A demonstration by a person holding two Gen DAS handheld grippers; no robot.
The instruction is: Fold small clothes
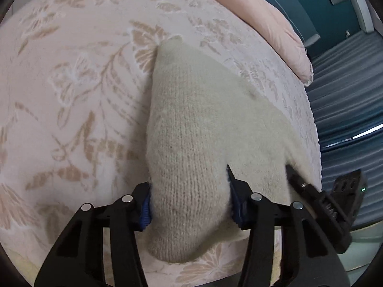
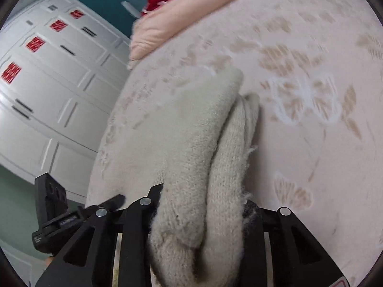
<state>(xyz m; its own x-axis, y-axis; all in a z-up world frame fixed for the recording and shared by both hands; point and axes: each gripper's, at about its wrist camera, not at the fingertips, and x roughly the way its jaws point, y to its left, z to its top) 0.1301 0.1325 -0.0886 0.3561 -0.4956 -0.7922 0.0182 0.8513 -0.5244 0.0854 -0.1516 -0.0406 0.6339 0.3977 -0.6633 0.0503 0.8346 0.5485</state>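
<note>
Cream knit fills both views: the small knitted garment [image 1: 191,143] lies on the bed [image 1: 71,83], on its pale blanket with the tan leaf and butterfly pattern, close to the bed's edge. Your left gripper [image 1: 190,205] has its jaws pinching a thick bunched fold of that knit, blue pads [image 1: 146,211] pressed into the wool on either side. Beyond the pinch the cloth fans out flat toward a far corner near a woven butterfly.

Over on the right wrist view, your right gripper [image 2: 201,205] is clamped on the garment too, two rolled layers of cream wool squeezed between the jaws and spilling down toward the lens. You can see each gripper's dark fingers at the edge of the other's view, so the two sit just beside one another. A pink pillow [image 1: 275,24] rests at the head of the bed, white panelled cupboards [image 2: 47,83] stand off to the side.
</note>
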